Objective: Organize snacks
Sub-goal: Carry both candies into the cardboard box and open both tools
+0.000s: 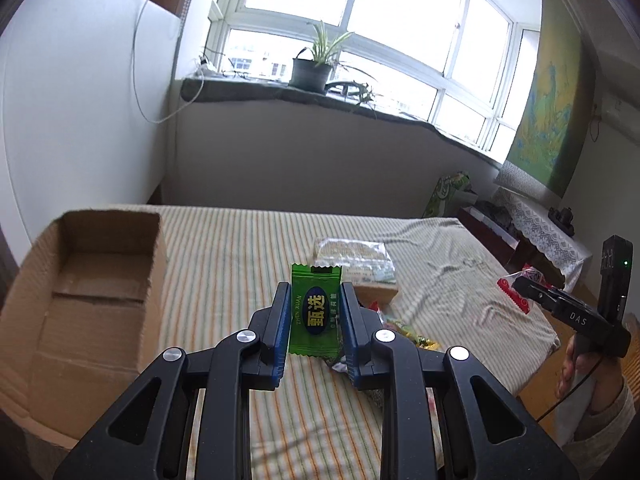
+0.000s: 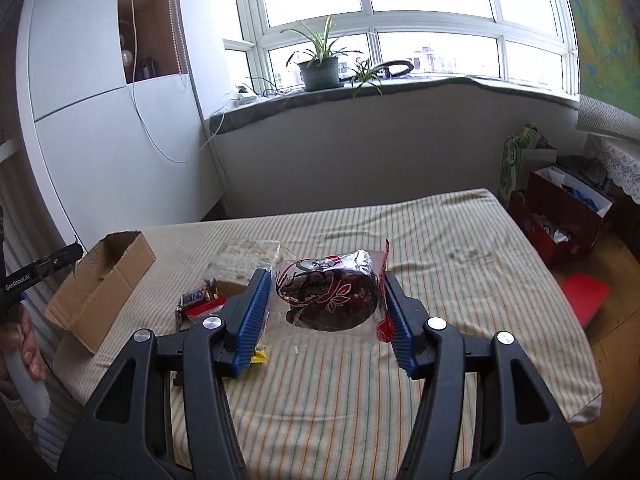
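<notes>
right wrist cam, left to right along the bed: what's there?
cardboard box → Snickers bar → clear pack of pale biscuits → dark cake in a clear wrapper, held in the right gripper → bare striped bed cover.

Plenty of open striped cloth on the worktop (image 2: pixel 460 248) out toward 1 o'clock in the right wrist view, nothing lying there. The open brown cardboard box (image 2: pixel 108 276) sits at 10 o'clock on the left edge, its walls standing up and its inside bare. Between box and middle there's clutter: a clear packet of pale biscuits (image 2: pixel 248 256) and a small brown chocolate bar (image 2: pixel 198 298), so that lane is tight.
</notes>
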Demonstrator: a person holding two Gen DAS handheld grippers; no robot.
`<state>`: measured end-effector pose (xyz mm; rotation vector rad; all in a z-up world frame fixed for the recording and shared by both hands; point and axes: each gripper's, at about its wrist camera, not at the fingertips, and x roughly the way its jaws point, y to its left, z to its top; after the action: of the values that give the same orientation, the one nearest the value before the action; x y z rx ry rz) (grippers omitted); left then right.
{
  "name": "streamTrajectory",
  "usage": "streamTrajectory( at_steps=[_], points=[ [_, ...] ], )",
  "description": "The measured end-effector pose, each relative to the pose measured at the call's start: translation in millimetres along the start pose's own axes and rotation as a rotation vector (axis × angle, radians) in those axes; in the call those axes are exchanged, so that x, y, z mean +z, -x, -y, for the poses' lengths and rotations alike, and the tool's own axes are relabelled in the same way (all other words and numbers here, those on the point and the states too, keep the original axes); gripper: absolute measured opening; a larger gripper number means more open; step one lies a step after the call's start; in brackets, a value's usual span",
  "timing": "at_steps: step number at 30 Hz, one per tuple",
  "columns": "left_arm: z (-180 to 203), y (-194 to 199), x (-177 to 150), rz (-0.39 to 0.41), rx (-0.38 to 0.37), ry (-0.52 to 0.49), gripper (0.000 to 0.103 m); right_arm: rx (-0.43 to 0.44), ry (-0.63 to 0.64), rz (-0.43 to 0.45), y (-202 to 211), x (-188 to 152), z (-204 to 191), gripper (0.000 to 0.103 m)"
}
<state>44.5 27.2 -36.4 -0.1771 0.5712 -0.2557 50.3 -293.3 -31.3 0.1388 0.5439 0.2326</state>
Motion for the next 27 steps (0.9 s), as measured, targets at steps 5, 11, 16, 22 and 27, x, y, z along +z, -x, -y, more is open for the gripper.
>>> streamTrajectory(
  at_steps=[5,11,16,22,27],
  points=[
    [-16,49,19,0.104,0.018,-0.027,0.022,-0.005,0.074,0.045,24,21,-42,0.057],
    [-52,78,8,0.141,0.052,0.018,0.022,0.039,0.143,0.023,17,22,-96,0.057],
    [-91,88,-9,0.134,0.1,0.095,0.022,0.114,0.201,-0.031,-10,12,-147,0.057],
    [-133,101,-31,0.122,0.155,0.178,0.022,0.248,0.283,-0.111,-52,-3,-222,0.057],
    [-164,107,-47,0.107,0.213,0.233,0.022,0.378,0.353,-0.155,-80,-16,-289,0.057]
  ],
)
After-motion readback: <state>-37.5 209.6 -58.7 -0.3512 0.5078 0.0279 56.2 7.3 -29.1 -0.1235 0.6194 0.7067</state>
